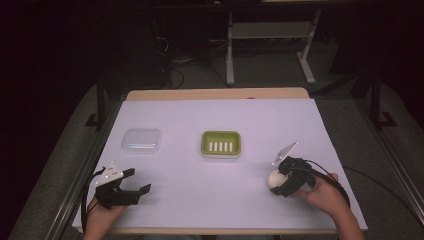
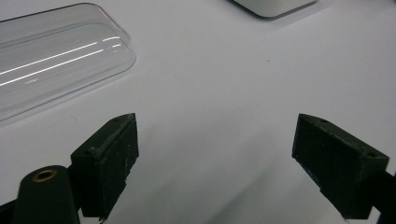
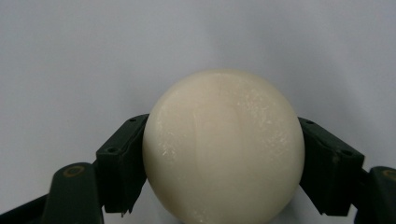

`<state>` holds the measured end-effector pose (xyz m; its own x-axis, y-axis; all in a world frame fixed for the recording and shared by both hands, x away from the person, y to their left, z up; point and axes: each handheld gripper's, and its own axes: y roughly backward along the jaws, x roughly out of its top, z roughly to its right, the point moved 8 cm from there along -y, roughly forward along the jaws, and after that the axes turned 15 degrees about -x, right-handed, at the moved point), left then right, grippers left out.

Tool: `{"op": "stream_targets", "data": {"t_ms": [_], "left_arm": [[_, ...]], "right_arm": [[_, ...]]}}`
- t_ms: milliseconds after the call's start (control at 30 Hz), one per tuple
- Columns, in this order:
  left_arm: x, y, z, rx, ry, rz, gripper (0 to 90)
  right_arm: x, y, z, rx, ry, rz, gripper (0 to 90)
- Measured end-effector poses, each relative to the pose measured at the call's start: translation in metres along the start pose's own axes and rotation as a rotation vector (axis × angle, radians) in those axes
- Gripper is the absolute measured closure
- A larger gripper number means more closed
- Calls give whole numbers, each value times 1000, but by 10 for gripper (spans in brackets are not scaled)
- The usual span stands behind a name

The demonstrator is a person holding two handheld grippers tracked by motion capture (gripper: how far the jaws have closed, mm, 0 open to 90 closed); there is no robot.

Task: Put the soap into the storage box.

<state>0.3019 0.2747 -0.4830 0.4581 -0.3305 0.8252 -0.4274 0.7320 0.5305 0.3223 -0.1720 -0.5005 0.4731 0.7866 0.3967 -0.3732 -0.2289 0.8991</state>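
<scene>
Soap, a cream-white rounded bar (image 3: 223, 148), sits squarely between the jaws of your right tongs (image 3: 223, 158). In the right gripper view each black jaw presses against one flank of the bar, left and right, so those tongs are closed onto it about as wide as the bar itself. The bar bulges up and forward past the jaw tips, and its lower edge runs out of the bottom of that view. Behind it you see plain white sheet.

From the high view, your right tongs (image 1: 278, 184) are at the near right of the worktop (image 1: 220, 115), with your right hand (image 1: 322, 192) coming in from the bottom edge. The soap (image 1: 274, 178) shows as a pale lump at the tip of the tongs, low over the white surface; you cannot tell from here whether it touches the sheet or is just clear of it.

A green soap dish (image 1: 221, 143) with a slotted white insert lies near the middle of the worktop, well apart from the soap, up and to its left. A clear plastic lid (image 1: 142, 140) lies flat farther left, apart from the dish.

Your left tongs (image 1: 136, 184) rest at the near left, below the lid. In the left gripper view they (image 2: 215, 158) stand wide apart with nothing between the jaws but bare white sheet; the clear lid (image 2: 56, 60) lies ahead at upper left, and a corner of the dish (image 2: 273, 5) shows at the top edge.
</scene>
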Motion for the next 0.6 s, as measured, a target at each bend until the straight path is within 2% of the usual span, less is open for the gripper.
{"op": "stream_targets", "data": {"t_ms": [200,600], "left_arm": [[0,0,0,-1,-5,-2,144],[0,1,0,0,4,-2,144]], "right_arm": [[0,1,1,-5,3,-2,245],[5,12,11,26,-60,34,247]]}}
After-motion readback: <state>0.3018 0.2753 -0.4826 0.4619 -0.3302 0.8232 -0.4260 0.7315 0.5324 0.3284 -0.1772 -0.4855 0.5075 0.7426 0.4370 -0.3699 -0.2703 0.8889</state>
